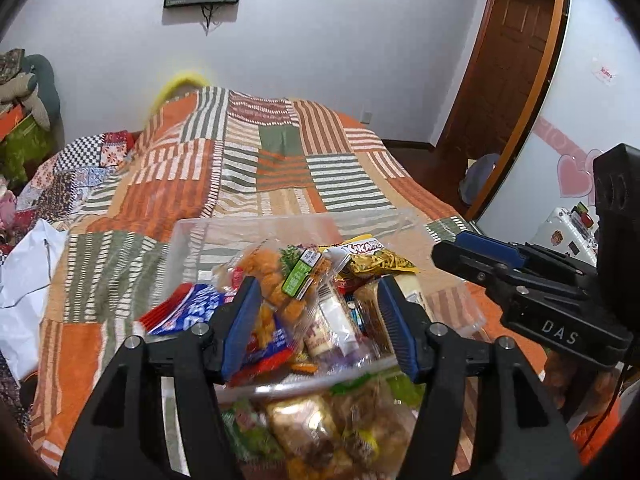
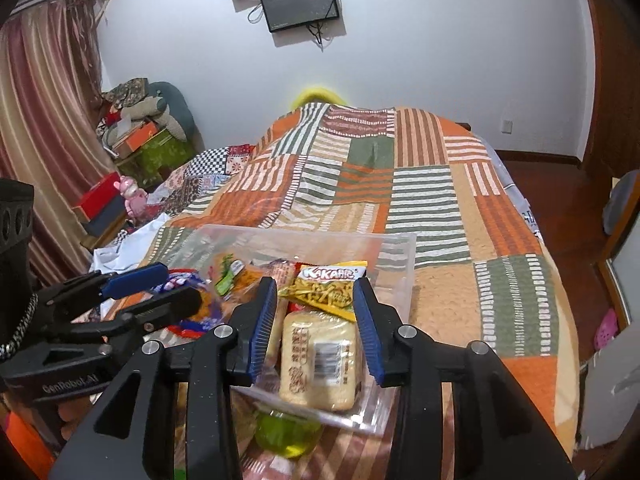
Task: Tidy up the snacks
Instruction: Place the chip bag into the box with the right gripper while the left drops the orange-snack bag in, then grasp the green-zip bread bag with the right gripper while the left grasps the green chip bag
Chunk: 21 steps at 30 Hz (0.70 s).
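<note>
Rice-cracker pack point(image 2: 318, 360) between right hand-held gripper point(image 2: 316, 330) pads

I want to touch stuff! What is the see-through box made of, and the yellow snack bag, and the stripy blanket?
The see-through box looks like clear hard plastic: the blanket shows through its glossy walls. The yellow snack bag seems thin shiny plastic film, crinkled and printed. The stripy blanket looks like soft woven or knitted cloth, matte and a little fuzzy.
</note>
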### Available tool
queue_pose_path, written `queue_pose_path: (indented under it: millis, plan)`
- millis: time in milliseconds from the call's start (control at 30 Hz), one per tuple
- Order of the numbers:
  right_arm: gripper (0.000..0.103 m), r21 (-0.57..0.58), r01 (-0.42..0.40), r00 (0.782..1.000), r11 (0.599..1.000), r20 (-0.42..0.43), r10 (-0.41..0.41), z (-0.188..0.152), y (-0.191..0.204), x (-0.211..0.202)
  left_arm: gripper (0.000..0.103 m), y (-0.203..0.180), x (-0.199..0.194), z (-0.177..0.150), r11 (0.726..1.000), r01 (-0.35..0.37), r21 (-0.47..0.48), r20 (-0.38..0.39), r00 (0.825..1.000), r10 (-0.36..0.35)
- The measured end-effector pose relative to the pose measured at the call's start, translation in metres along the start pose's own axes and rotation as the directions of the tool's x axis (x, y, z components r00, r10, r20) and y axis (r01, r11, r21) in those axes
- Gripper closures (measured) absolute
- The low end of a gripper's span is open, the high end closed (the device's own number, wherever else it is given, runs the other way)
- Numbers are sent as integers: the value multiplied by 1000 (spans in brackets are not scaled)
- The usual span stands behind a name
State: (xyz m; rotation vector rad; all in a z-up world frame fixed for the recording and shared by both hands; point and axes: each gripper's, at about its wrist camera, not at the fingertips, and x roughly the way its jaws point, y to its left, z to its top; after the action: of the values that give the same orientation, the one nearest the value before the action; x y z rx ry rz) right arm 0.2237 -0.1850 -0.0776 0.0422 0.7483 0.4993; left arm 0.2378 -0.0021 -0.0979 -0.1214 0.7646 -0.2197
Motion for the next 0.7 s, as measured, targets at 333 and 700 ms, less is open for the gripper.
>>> queue_pose_path:
  millis: [333,700]
  plan:
    - [53,-38,6,1000,999,25,-5,-18,19,-29,31,11,-47,-27,999,-48,10,21,999,48]
    - [48,-56,-35,999,998,-43,33,-48,47,-24,30,42,-58,-81,994,-102,-30,-76,992,100]
